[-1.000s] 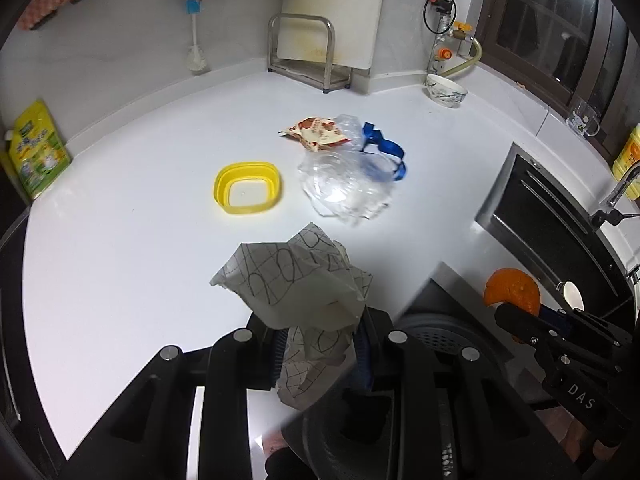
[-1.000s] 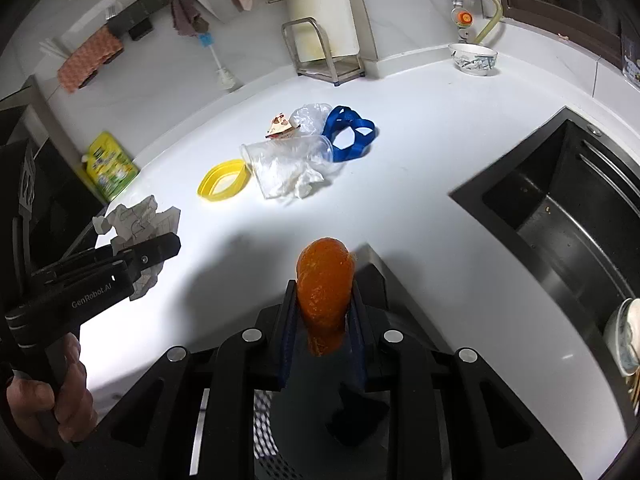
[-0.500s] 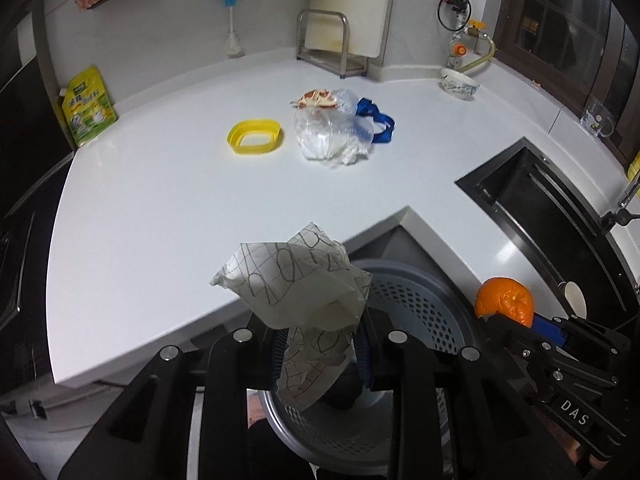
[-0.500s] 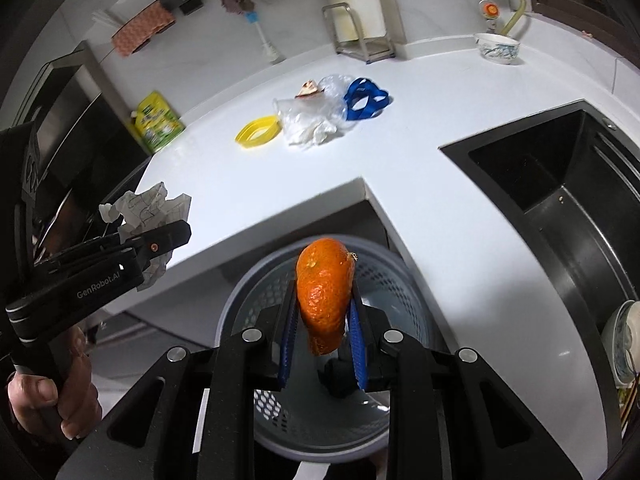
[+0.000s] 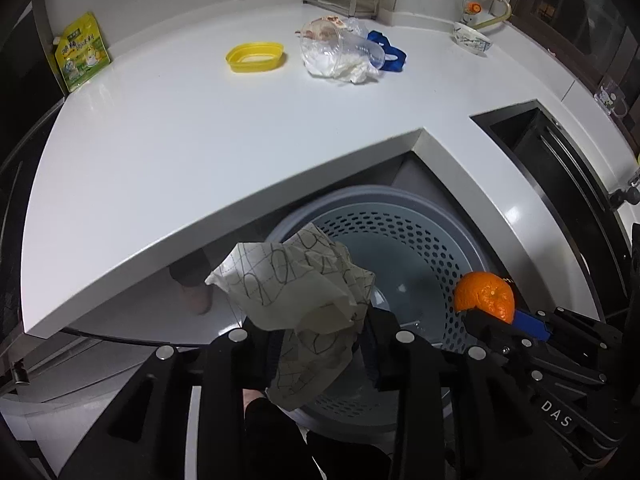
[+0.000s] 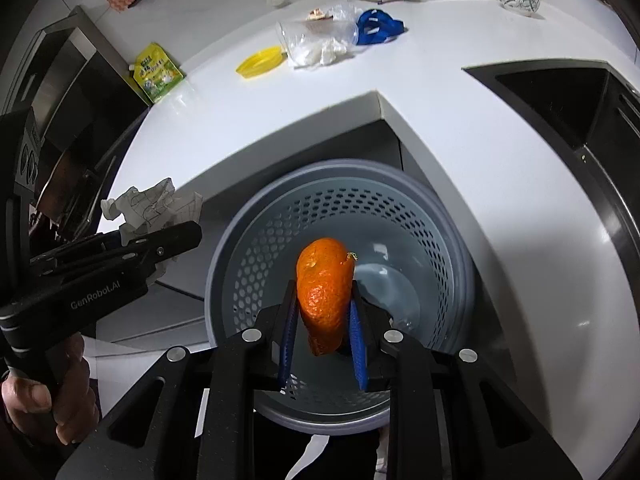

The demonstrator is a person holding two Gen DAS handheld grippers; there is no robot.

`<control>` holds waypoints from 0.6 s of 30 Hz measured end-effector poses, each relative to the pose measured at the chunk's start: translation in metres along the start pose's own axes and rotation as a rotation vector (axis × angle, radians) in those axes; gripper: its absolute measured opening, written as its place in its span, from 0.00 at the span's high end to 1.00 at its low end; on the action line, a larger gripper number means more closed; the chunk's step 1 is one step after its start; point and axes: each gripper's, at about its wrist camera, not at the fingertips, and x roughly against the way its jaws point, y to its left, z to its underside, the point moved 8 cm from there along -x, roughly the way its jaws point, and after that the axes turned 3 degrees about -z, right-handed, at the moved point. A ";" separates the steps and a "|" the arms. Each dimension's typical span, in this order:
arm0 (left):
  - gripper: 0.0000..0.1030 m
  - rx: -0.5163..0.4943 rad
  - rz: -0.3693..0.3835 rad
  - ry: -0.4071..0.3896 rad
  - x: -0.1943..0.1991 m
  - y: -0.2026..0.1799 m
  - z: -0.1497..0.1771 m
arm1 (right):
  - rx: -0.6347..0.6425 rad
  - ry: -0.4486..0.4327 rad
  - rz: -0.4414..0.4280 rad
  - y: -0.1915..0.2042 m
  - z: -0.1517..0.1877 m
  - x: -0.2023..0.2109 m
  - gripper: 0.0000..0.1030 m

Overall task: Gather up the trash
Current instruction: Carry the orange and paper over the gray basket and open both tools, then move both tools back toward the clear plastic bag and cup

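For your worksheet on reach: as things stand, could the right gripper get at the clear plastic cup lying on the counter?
Probably not yet: the right gripper is shut on the orange peel over the bin; the clear plastic cup lies unobstructed across the counter.

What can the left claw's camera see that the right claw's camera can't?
Only the left camera shows a foot on the floor under the counter. Only the right camera shows the hand gripping the other claw's handle. Both show the crumpled paper, the orange peel, the gray bin and the yellow lid.
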 end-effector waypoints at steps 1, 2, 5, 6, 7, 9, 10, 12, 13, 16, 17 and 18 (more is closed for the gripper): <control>0.61 -0.004 -0.004 0.001 -0.001 -0.001 0.002 | -0.002 0.003 0.001 -0.001 0.001 -0.001 0.77; 0.57 -0.006 -0.005 0.001 -0.001 0.000 0.002 | -0.005 0.007 0.002 -0.002 0.002 -0.002 0.76; 0.41 0.001 -0.005 -0.011 0.003 0.001 0.003 | -0.016 0.006 -0.006 -0.003 0.003 0.000 0.64; 0.39 0.003 -0.004 -0.015 0.005 0.002 0.003 | -0.016 -0.004 -0.004 -0.003 0.002 0.003 0.54; 0.39 0.001 -0.009 -0.018 0.006 0.002 0.003 | -0.013 -0.016 0.004 -0.004 0.001 0.006 0.52; 0.39 -0.003 -0.023 -0.020 0.008 0.004 0.003 | -0.008 -0.020 0.009 -0.005 0.000 0.008 0.51; 0.39 0.000 -0.025 -0.020 0.008 0.006 0.003 | -0.008 -0.022 0.013 -0.005 -0.001 0.009 0.51; 0.39 0.008 -0.026 -0.021 0.010 0.008 0.003 | -0.005 -0.028 0.013 -0.004 -0.002 0.011 0.51; 0.38 0.011 -0.027 -0.022 0.011 0.009 0.003 | -0.004 -0.030 0.014 -0.003 -0.002 0.012 0.51; 0.35 0.020 -0.031 -0.031 0.016 0.012 0.003 | 0.004 -0.032 0.012 -0.001 -0.002 0.015 0.51; 0.35 0.021 -0.031 -0.033 0.017 0.012 0.003 | 0.006 -0.032 0.012 0.000 -0.002 0.016 0.51; 0.35 0.022 -0.032 -0.036 0.019 0.012 0.003 | 0.010 -0.034 0.012 0.001 -0.003 0.017 0.51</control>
